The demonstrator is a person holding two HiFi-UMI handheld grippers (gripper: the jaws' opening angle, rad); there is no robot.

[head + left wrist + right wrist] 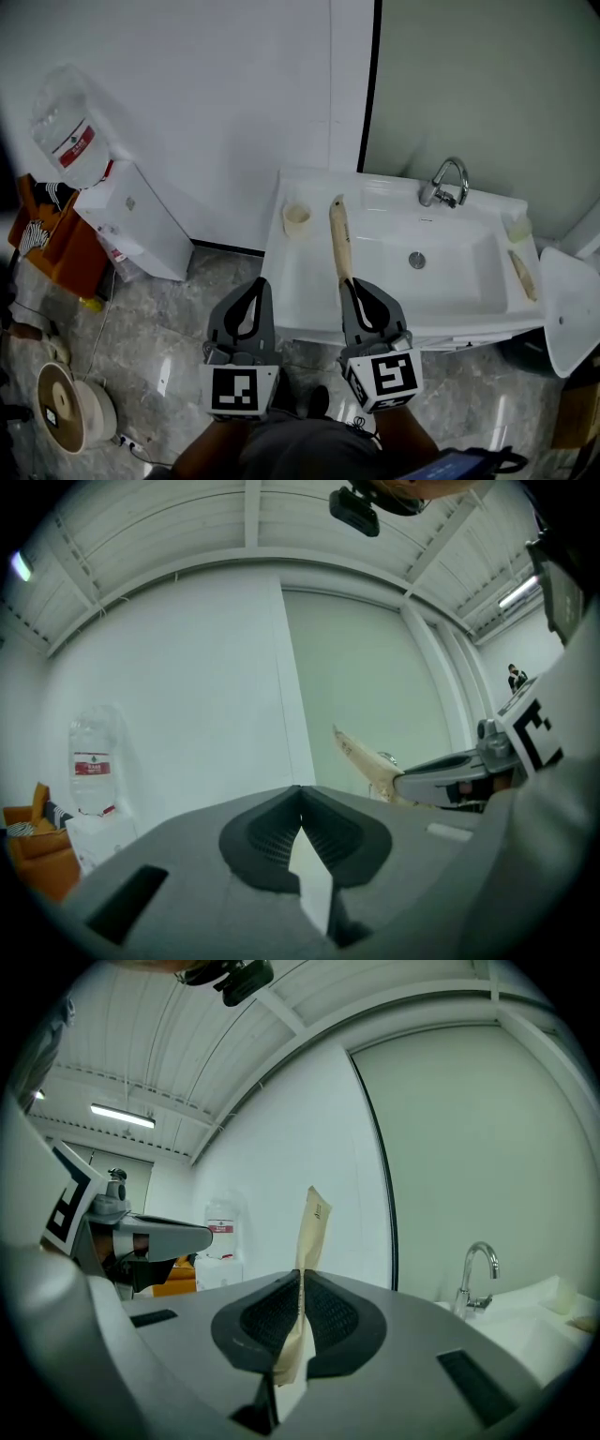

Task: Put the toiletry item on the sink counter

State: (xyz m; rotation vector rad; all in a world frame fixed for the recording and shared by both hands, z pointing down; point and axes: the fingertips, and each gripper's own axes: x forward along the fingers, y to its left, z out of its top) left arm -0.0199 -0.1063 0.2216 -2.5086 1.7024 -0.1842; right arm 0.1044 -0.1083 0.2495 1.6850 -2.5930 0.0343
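Observation:
The toiletry item (338, 234) is a long, flat beige packet. My right gripper (349, 281) is shut on its near end, and the rest reaches out above the left part of the white sink counter (305, 281). In the right gripper view the packet (312, 1227) stands up between the closed jaws of that gripper (300, 1275). My left gripper (260, 281) hangs beside it, in front of the counter's left corner, shut with nothing in it. In the left gripper view its jaws (300, 791) meet, and the packet (361, 757) shows at the right.
On the counter are a faucet (448, 180), a small cup (297, 216) at the back left and another beige packet (522, 274) on the right rim. A water dispenser (131, 225) with its bottle (70, 136) stands left. A white basin (572, 309) lies at the right.

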